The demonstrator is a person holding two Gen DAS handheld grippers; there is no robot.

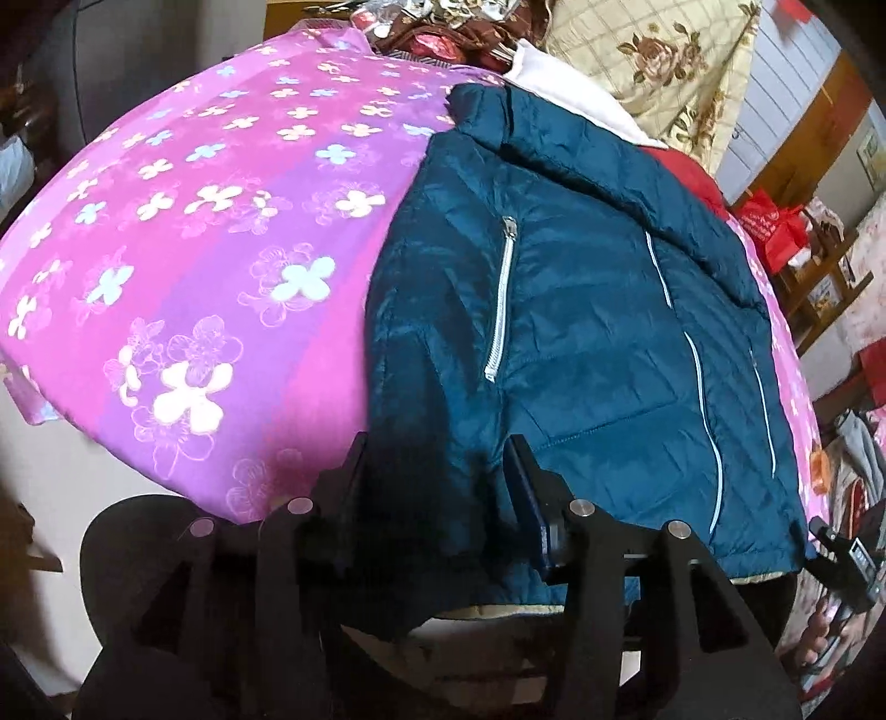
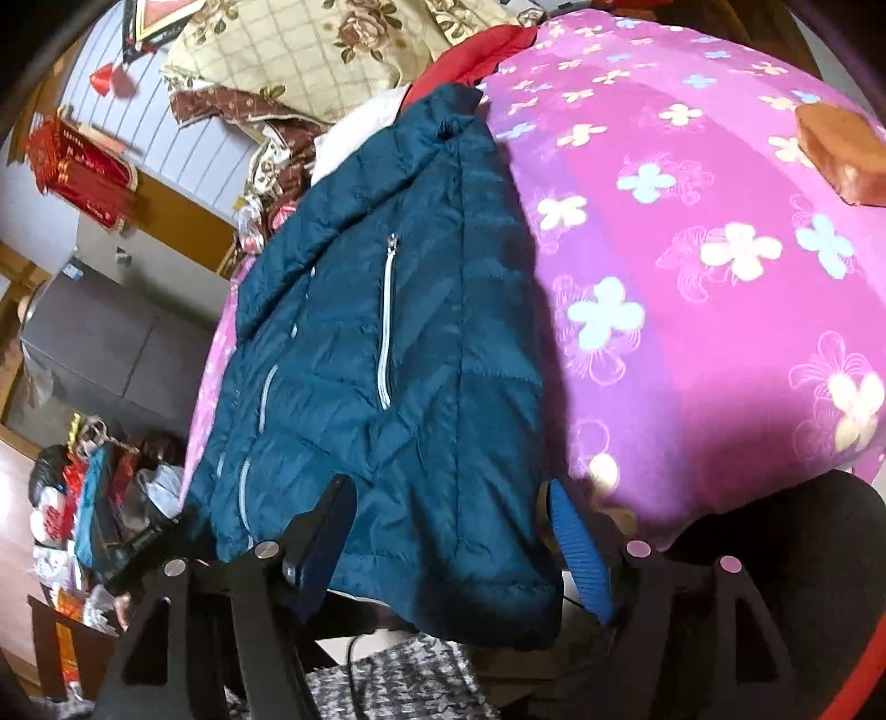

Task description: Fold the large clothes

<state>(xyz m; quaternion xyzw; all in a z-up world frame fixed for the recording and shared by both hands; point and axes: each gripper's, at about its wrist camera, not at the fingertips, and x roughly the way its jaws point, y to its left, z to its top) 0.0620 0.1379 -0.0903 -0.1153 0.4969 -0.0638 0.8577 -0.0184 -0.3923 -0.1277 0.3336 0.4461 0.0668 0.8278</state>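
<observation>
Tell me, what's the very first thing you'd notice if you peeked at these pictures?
A big dark teal puffy jacket with pale zippers lies spread on a bright pink bedspread dotted with flowers, its bottom edge hanging over the near side. Right at that edge sit two open black tools, the left hand-held gripper and the right hand-held gripper. Behind the jacket lies a cream quilt printed with brown roses.

A dark teal quilted puffer jacket (image 1: 581, 310) lies spread flat on a pink floral bedsheet (image 1: 194, 249), collar toward the far end and hem hanging slightly over the near edge. Its pale grey pocket zipper (image 1: 501, 302) is closed, and thin light piping lines run down the front.
</observation>
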